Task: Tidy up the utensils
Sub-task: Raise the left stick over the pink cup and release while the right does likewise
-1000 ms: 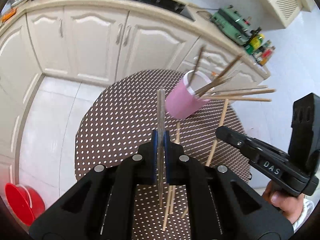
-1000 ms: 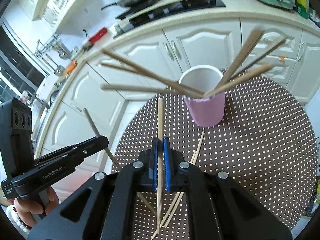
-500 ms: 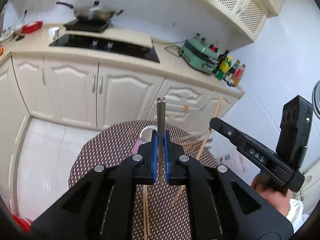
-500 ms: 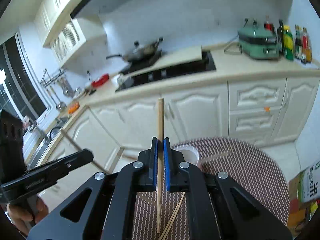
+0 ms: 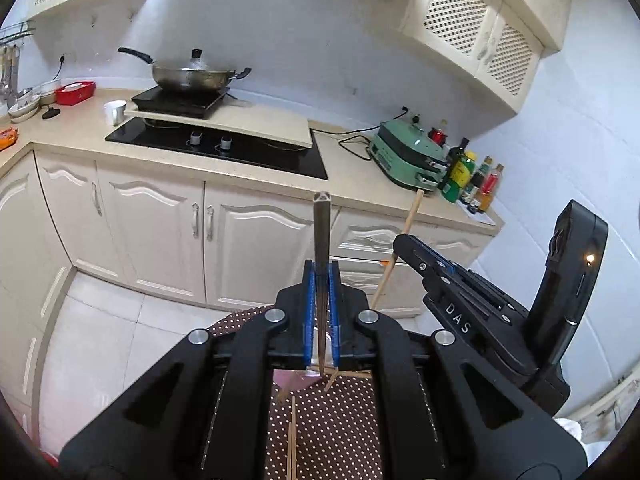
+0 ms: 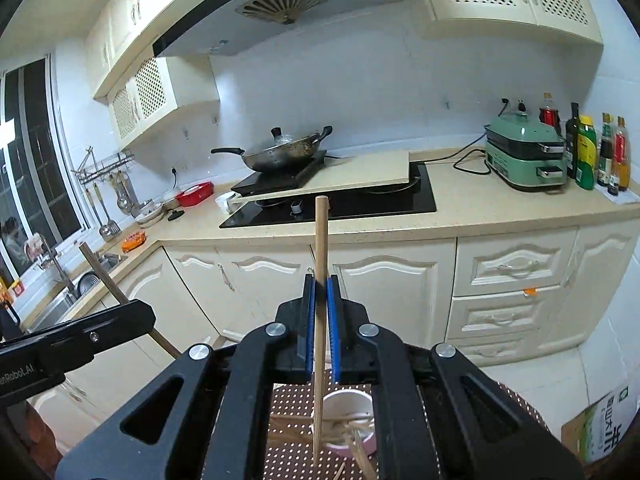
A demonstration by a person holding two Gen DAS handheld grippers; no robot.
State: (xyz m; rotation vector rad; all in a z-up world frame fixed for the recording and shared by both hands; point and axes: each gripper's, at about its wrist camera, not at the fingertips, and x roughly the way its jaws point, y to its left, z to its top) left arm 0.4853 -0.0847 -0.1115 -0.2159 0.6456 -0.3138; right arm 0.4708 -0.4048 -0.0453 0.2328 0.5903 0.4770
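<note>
Left wrist view first: we see our left gripper (image 5: 321, 280) with its blue pads pinching a dark grey chopstick (image 5: 321, 240), square-ended and upright, its top at twelve o'clock from the jaws and its thin tip reaching down toward the dotted brown tablecloth (image 5: 340, 432). At three o'clock from it the right gripper (image 5: 404, 246) clamps a pale wooden chopstick (image 5: 412, 210) that slants up toward one o'clock. White letters "DAS" run along that gripper's black body. Below our jaws only a sliver of the pink cup (image 5: 294, 382) shows, with wooden sticks crossing by it and two more lying flat on the cloth at six o'clock. On the worktop at ten o'clock a lidded wok (image 5: 192, 76) sits on a hob.

Right wrist view: our right gripper (image 6: 321, 296) is pressed tight on the pale wooden chopstick (image 6: 320, 264), round-ended and nearly upright, its lower end hanging just over the pink cup (image 6: 348, 420). The cup stands on the dotted cloth at six o'clock, white inside, with several wooden chopsticks in it leaning over the rim. At nine o'clock the left gripper (image 6: 150, 316) grips the dark chopstick (image 6: 100, 268), and its side reads "enRobot.AI", cut off at the edge. At four o'clock a cardboard box (image 6: 600, 424) bears green characters we cannot read.
</note>
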